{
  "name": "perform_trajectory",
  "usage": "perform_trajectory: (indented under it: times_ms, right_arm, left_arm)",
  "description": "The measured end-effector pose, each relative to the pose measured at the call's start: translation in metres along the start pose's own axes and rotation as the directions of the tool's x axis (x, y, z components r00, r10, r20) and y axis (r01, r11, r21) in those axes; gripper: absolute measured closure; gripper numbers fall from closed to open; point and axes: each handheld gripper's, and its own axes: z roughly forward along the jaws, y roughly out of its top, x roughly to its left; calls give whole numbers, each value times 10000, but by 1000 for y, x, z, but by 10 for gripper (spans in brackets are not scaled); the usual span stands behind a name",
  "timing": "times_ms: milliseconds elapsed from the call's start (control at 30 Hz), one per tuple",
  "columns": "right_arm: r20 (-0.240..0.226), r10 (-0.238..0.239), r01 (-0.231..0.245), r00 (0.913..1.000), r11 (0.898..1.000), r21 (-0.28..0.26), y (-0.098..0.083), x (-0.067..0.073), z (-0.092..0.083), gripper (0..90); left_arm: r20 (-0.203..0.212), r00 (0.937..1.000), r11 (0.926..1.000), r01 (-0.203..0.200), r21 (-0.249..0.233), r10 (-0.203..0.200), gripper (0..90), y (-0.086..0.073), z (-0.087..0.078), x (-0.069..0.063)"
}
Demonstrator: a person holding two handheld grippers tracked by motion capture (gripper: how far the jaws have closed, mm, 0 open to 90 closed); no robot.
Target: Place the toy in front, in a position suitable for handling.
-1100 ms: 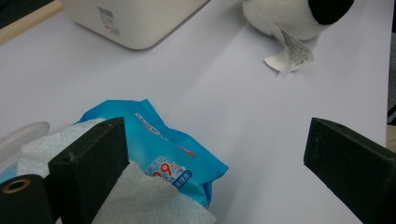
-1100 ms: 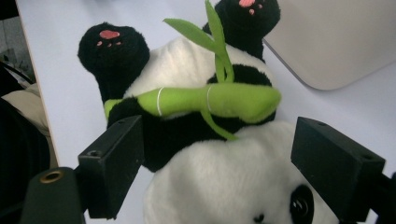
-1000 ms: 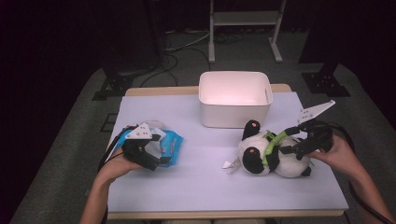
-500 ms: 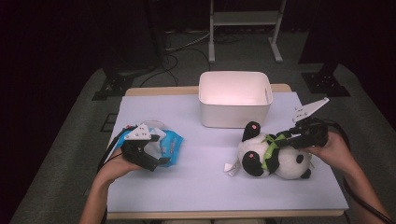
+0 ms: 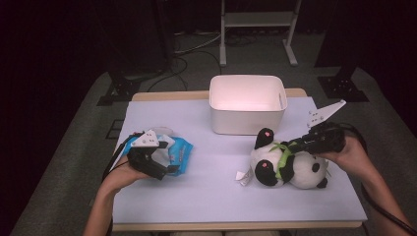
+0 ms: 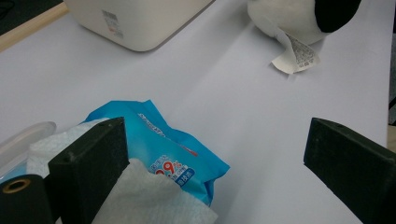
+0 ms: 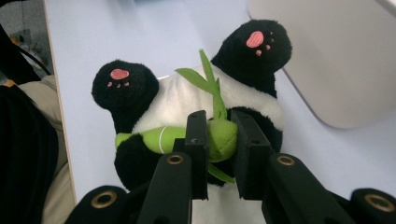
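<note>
A plush panda lies on its back on the right of the pale table, feet with pink pads toward the left. My right gripper is shut on the green bamboo stalk sewn to the panda's belly; both jaws pinch the stalk from either side. On the left a blue wet-wipe pack lies with a white wipe sticking out. My left gripper rests on the table by the pack, jaws wide open; one jaw touches the pack, and nothing sits between them.
A white rectangular bin stands at the back middle of the table, just behind the panda. The panda's white tag lies on the table surface. Dark floor, cables and stand legs surround the table.
The right gripper has shifted left over the panda's belly and closed on the green bamboo; the panda rolled slightly. The left gripper stays by the wipe pack.
</note>
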Motion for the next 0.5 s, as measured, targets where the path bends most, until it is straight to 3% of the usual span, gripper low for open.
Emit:
perform_trajectory:
  times_ms: [333, 500]
  right_arm:
    - [7, -407, 407, 9992, 9980, -485, 24, 11, 6, 769]
    - [-207, -609, 596, 9979, 9966, -575, 40, 17, 15, 769]
  left_arm:
    - [-43, 10000, 10000, 4, -51, -4, 56, 0, -3, 0]
    - [-91, 10000, 10000, 34, -82, -35, 56, -2, -6, 1]
